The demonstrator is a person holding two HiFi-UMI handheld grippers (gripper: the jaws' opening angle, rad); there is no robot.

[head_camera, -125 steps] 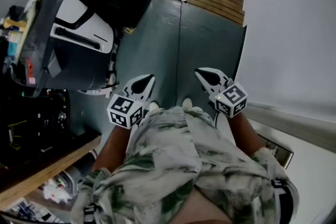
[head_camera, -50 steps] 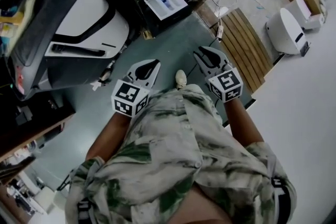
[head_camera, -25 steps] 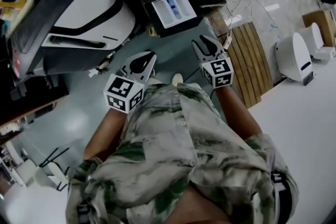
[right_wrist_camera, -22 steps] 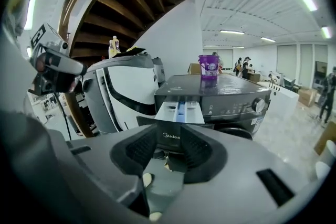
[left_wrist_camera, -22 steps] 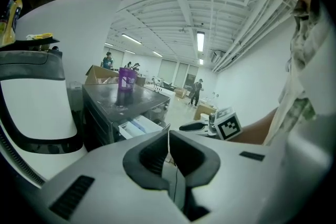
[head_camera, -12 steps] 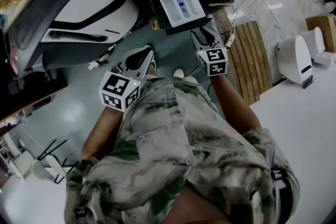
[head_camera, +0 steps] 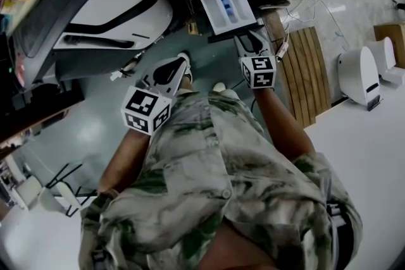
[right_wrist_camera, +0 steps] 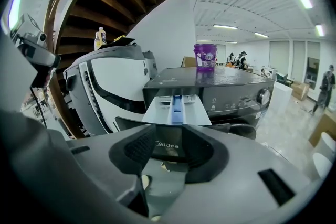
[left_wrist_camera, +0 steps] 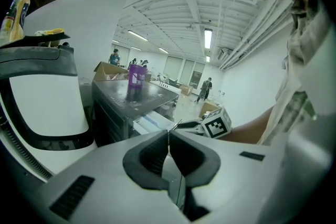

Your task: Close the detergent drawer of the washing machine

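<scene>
Right gripper point(right_wrist_camera: 170, 145) jaws are opening, empty; push the drawer point(right_wrist_camera: 176, 108) just ahead squarely. Left gripper point(left_wrist_camera: 169, 136) is pinched, empty.

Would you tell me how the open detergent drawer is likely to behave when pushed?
The detergent drawer looks like rigid plastic, so probably slides in without flexing. Pulled far out, it might skew under an off-centre push.

Detergent drawer point(head_camera: 229, 11): white tray with blue centre divider, dark front panel marked Midea, pulled well out, level. Washing machine point(right_wrist_camera: 231, 93): dark grey front-loader; drawer at upper left, dial at right.
</scene>
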